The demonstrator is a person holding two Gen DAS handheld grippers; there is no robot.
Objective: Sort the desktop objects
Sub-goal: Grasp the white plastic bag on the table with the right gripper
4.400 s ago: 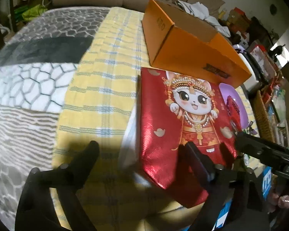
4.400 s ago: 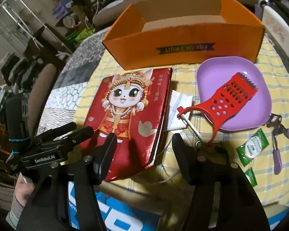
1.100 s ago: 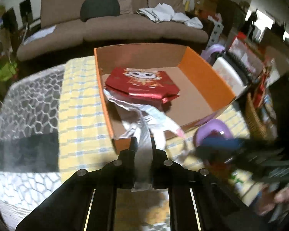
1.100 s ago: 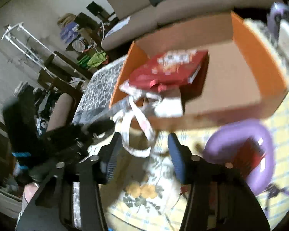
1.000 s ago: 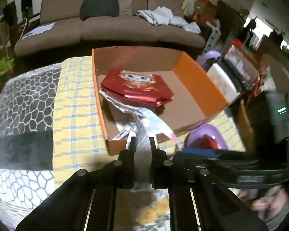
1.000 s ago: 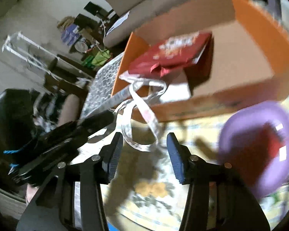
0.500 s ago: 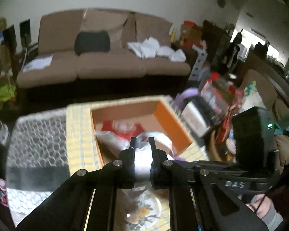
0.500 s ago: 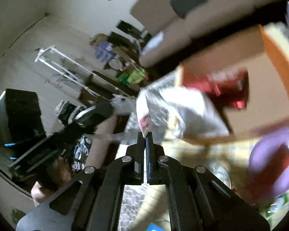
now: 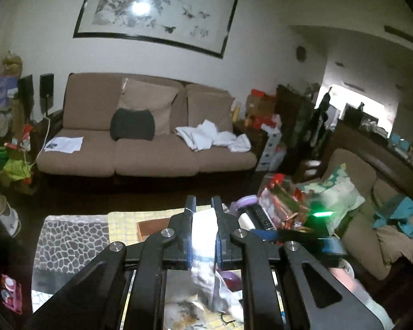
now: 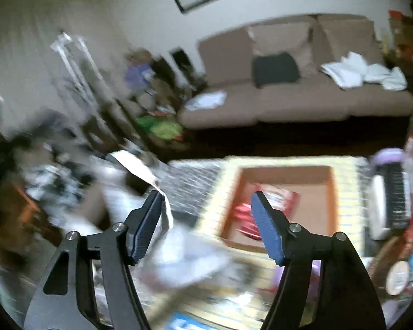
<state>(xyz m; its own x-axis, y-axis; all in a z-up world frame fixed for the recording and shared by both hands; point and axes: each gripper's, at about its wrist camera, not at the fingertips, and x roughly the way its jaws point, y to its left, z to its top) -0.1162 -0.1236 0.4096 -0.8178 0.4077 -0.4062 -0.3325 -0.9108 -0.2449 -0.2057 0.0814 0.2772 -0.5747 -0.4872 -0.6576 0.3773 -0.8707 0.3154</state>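
Observation:
My left gripper (image 9: 203, 217) is shut on a white plastic bag (image 9: 205, 247), held high above the table; the bag hangs down between the fingers. My right gripper (image 10: 208, 214) is open and empty, raised above the table. The bag (image 10: 184, 253) shows blurred below and left of it, with a strip (image 10: 140, 169) by the left finger. The orange cardboard box (image 10: 333, 189) stands on the yellow checked cloth, with the red gift bag (image 10: 264, 209) lying inside. In the left wrist view only a corner of the box (image 9: 148, 224) shows.
A brown sofa (image 9: 140, 148) stands behind the table. A grey patterned cloth (image 9: 68, 242) covers the table's left part. A purple plate (image 9: 230, 277) lies below the bag. A white keyboard-like item (image 10: 391, 200) and clutter sit right of the box.
Both grippers have lifted higher and tilted up toward the room. The right gripper, shut half a second ago, has opened. The left still holds the bag.

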